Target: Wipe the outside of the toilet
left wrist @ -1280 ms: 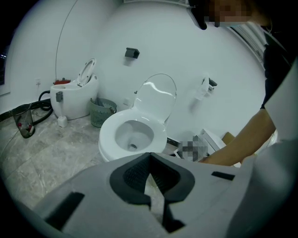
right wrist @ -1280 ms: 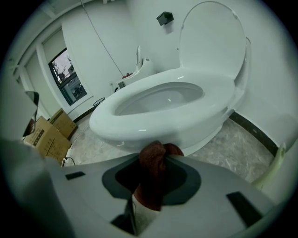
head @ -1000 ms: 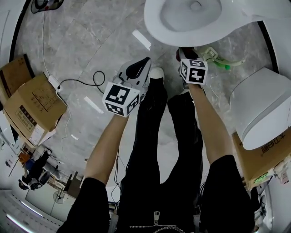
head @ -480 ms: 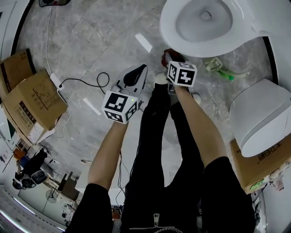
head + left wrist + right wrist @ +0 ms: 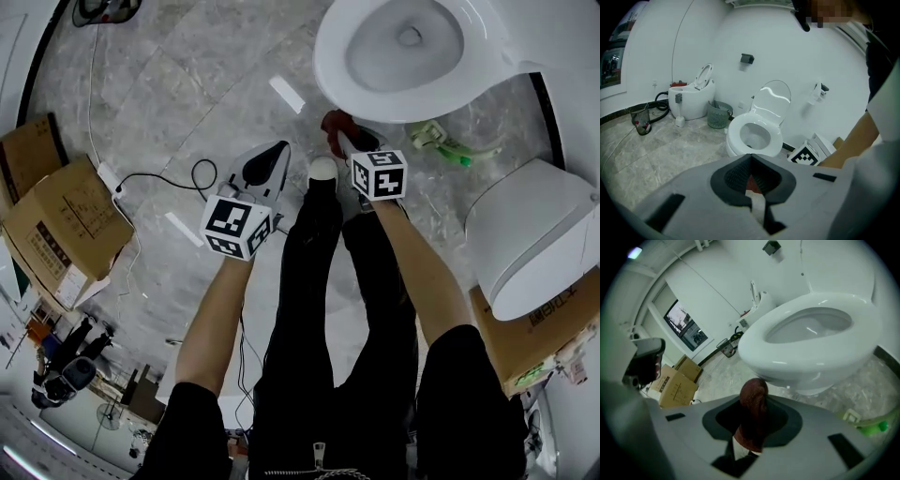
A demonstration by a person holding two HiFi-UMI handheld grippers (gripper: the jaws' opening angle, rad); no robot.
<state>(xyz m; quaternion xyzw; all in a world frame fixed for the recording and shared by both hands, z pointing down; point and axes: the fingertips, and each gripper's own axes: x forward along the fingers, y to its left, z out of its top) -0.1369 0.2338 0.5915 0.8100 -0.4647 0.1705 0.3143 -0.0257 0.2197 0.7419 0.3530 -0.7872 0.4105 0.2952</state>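
Over grey marbled floor [image 5: 187, 75] by toilet [image 5: 325, 54]: right tongs [image 5: 342, 141] tight on maroon cloth [image 5: 753, 401], left tongs [image 5: 750, 158] together, empty.

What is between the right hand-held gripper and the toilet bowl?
Only the dark red cloth clamped in the right hand-held gripper, its tip close under the toilet bowl; the right gripper view shows this.

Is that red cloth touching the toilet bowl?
Cannot tell: in the right gripper view the cloth ends at the toilet bowl, with no plain gap or contact.
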